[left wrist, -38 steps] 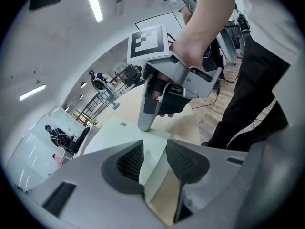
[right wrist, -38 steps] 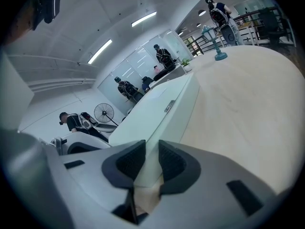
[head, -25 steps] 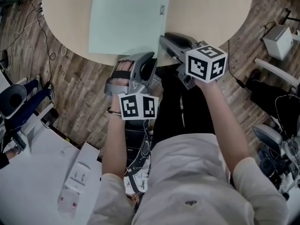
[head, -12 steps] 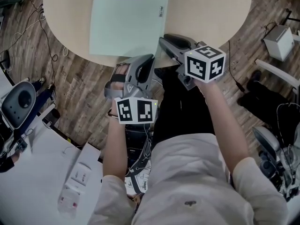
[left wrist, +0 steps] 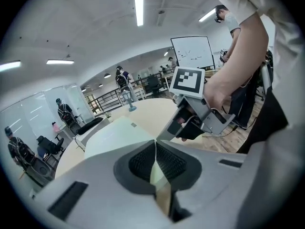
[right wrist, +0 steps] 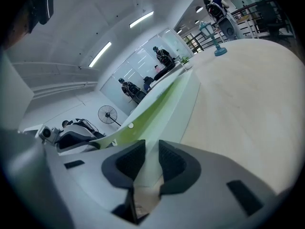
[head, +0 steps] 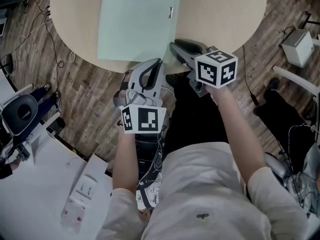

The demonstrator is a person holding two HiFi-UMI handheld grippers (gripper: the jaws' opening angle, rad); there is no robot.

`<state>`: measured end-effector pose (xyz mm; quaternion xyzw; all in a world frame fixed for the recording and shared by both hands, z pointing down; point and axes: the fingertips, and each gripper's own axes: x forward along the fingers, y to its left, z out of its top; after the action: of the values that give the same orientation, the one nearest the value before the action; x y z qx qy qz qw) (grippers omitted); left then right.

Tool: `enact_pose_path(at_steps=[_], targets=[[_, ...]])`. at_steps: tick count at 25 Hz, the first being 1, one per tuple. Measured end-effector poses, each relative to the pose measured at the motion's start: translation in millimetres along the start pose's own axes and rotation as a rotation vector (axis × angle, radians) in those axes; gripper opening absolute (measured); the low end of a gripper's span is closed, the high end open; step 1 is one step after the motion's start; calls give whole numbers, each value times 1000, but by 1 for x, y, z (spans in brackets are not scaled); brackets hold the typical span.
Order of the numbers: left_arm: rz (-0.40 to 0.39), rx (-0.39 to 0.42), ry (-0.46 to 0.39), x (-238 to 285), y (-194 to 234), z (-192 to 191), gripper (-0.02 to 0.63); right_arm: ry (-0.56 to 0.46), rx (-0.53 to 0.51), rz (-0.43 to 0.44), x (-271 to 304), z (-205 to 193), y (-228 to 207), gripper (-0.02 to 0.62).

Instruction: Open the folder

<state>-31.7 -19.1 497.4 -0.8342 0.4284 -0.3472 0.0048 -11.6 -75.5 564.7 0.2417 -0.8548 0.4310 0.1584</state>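
**A:** Two grippers at one corner of the folder (head: 137,21). Why?

**B:** Division of labour, I'd judge. The folder lies flat on the bench (head: 225,14) with its near edge at the bench's rim, so both can reach it from off the bench.

**A:** And the left gripper (left wrist: 155,147)?

**B:** Its fingers have just been closing. They now meet on a thin pale sheet, likely the cover (left wrist: 156,178), ready to peel it up.

**A:** The right gripper (right wrist: 148,159)?

**B:** Its fingers are partly apart, with the folder's edge running between them, and I see no firm pinch. It is probably placed there to keep the lower leaf down on the bench when the cover lifts.
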Motion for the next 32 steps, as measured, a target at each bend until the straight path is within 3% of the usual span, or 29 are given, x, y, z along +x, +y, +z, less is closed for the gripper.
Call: enact_pose_path(at_steps=[16, 32], targets=[[72, -89, -31, -17, 23, 18, 11, 68, -8, 4, 3, -2, -1, 98], [214, -205, -30, -47, 71, 32, 11, 270, -59, -7, 9, -7, -3, 106]])
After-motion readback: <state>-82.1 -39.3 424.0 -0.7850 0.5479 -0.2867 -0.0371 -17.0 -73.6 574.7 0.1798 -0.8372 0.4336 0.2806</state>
